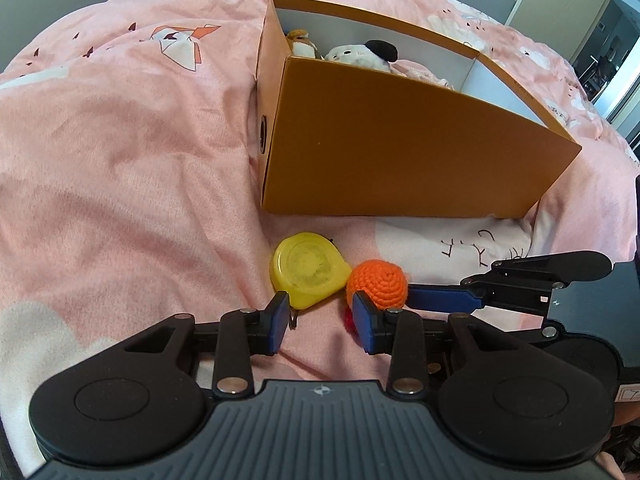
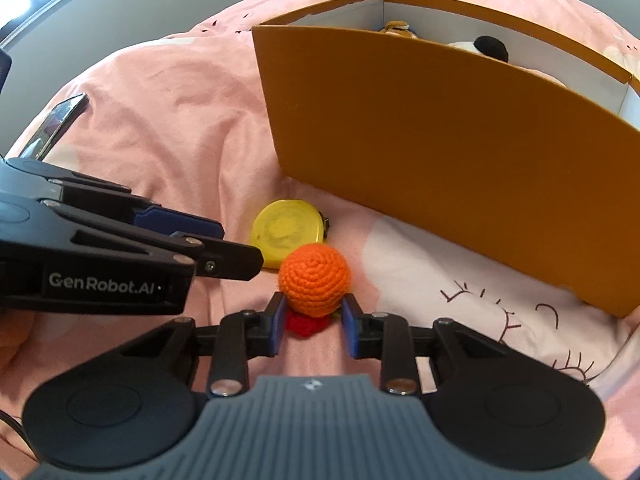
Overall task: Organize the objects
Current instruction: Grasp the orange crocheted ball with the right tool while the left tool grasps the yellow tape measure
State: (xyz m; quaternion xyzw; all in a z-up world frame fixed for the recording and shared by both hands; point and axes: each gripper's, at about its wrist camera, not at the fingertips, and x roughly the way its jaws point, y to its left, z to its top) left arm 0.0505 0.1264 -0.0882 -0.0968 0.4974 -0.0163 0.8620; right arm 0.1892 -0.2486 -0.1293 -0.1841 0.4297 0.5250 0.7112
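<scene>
An orange crochet ball [image 2: 314, 284] with a red part under it lies on the pink duvet, touching a yellow tape measure [image 2: 286, 234]. My right gripper [image 2: 313, 312] has its blue pads against both sides of the ball. In the left wrist view the ball [image 1: 378, 284] sits just past my left gripper [image 1: 322, 322], which is open with only bedding and the tape's hook between its pads. The tape measure [image 1: 308, 276] is right ahead of it. A right finger [image 1: 440, 299] reaches the ball from the right. An orange cardboard box [image 1: 400, 152] stands behind.
The box [image 2: 440, 160] holds plush toys [image 1: 360, 54] at its far end. My left gripper [image 2: 240, 244] comes in from the left beside the tape measure. A phone [image 2: 60, 120] lies on the duvet at the far left. A door [image 1: 560, 0] stands beyond the bed.
</scene>
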